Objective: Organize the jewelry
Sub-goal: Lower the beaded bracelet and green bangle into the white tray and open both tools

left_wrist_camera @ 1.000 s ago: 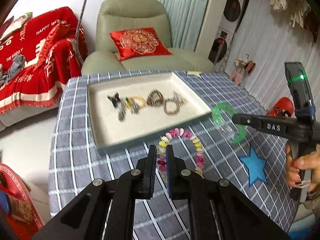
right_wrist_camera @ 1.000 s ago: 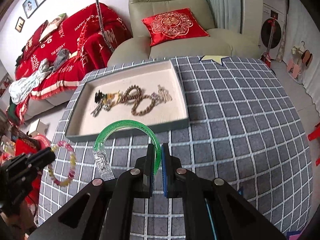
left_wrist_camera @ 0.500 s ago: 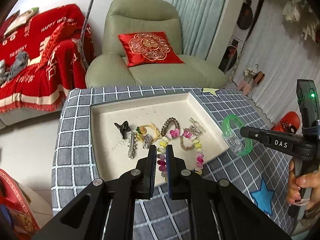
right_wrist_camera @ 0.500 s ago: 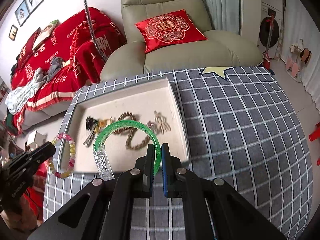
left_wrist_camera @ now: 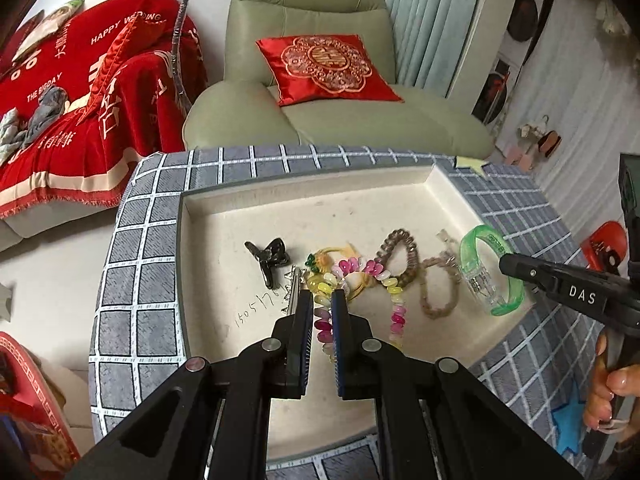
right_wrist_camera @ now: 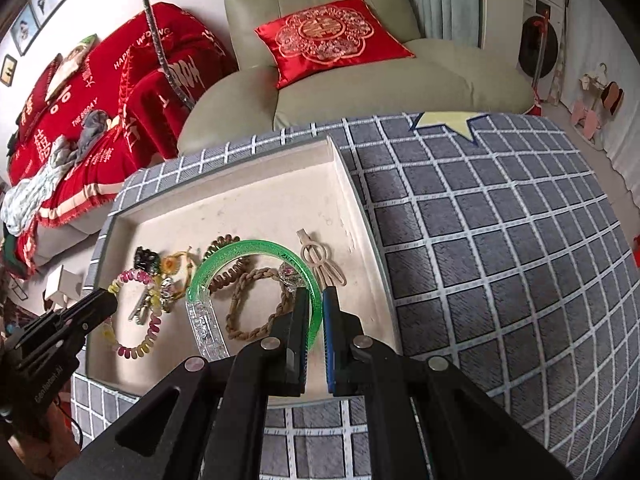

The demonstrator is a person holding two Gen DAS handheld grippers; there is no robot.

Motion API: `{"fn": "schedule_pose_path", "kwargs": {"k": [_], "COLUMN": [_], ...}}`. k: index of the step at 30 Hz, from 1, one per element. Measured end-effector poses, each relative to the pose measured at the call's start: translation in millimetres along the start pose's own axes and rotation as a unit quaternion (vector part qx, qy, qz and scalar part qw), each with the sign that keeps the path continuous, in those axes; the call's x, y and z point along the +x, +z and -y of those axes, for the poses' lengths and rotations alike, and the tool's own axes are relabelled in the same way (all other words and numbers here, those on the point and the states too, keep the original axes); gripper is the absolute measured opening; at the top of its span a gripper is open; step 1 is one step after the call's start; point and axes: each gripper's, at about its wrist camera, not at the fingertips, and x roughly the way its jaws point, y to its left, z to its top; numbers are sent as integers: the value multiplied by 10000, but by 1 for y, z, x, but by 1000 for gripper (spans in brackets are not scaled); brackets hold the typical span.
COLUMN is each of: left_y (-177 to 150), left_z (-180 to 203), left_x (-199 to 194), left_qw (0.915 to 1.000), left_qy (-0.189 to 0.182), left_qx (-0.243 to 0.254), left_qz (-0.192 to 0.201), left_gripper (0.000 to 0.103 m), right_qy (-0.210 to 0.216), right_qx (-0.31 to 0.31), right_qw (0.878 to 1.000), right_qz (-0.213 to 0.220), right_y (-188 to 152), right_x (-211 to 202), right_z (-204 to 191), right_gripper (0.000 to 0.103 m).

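1. Because both bracelets already hang over the tray, the coming move turns on height: each ring sits between nearly closed jaws, close above the tray floor.
2. The left gripper pinches the beaded bracelet, its loop stretching forward and rightward.
3. The right gripper pinches the green bangle, its loop arching leftward.
4. Counted: one tray, two held bracelets, one black clip, one braided loop, one dark coil tie.

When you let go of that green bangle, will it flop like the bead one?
Probably not. The green bangle keeps a firm arc in the right tool, so it looks stiff. The bead bracelet sags from the left tool. Its smooth plastic might slide.
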Motion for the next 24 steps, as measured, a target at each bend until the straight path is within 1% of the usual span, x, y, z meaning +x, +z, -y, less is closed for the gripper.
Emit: {"fn": "schedule_pose_path", "kwargs": {"k": [9, 13, 24], "left_y": [-9, -13, -19], "left_z": [7, 12, 18], "left_x": [20, 24, 31], "left_qw": [9993, 9986, 9968], "left_qy": [229, 326, 517], "left_qx": [204, 337, 514], "left_qz": [-213, -243, -330], "left_gripper": [25, 25, 25], "right_qy": [-62, -20, 31], "right_qx": [-127, -47, -10], "right_qw": [9998, 9998, 9996], "right_qz": [-125, -170, -263], "right_y": [-5, -8, -13], "right_x": [21, 28, 32], "right_z": [-4, -3, 2], "right_gripper": [7, 7, 8]}}
